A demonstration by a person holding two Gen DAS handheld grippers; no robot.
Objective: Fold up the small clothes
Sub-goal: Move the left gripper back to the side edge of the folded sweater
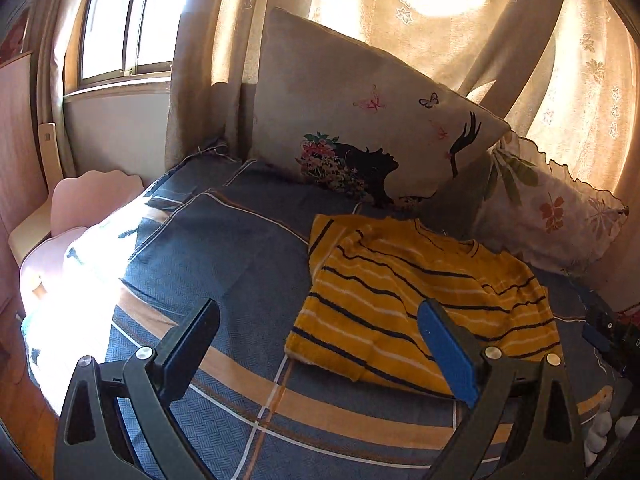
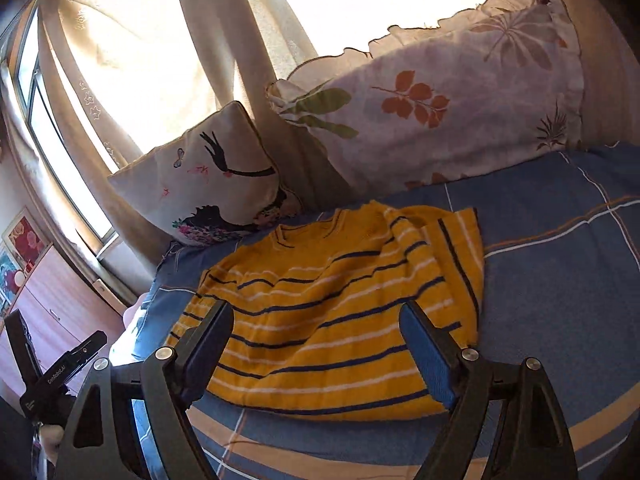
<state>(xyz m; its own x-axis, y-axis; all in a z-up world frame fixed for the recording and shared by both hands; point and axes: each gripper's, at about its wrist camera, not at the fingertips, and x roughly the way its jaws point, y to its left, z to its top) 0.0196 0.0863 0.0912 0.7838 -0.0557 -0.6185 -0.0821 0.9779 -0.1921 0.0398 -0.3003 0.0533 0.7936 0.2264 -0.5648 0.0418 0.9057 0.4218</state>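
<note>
A small yellow sweater (image 1: pixel 400 280) with dark blue and white stripes lies flat on the blue checked bedcover (image 1: pixel 224 248), neck toward the pillows. One side is folded over onto its body (image 2: pixel 452 252). My left gripper (image 1: pixel 316 316) is open above the cover at the sweater's near left edge; its right finger (image 1: pixel 448 352) hangs over the hem and nothing is between the pads. My right gripper (image 2: pixel 316 314) is open just above the sweater's (image 2: pixel 332 300) lower half, its fingers spread across the knit and holding nothing.
Two pillows lean against the curtain behind the sweater: one with a printed silhouette (image 1: pixel 360 120) and a frilled leaf-print one (image 2: pixel 440 108). A window (image 1: pixel 120 20) and a pink chair back (image 1: pixel 92 196) are on the left. A wooden dresser (image 2: pixel 60 292) stands beside the bed.
</note>
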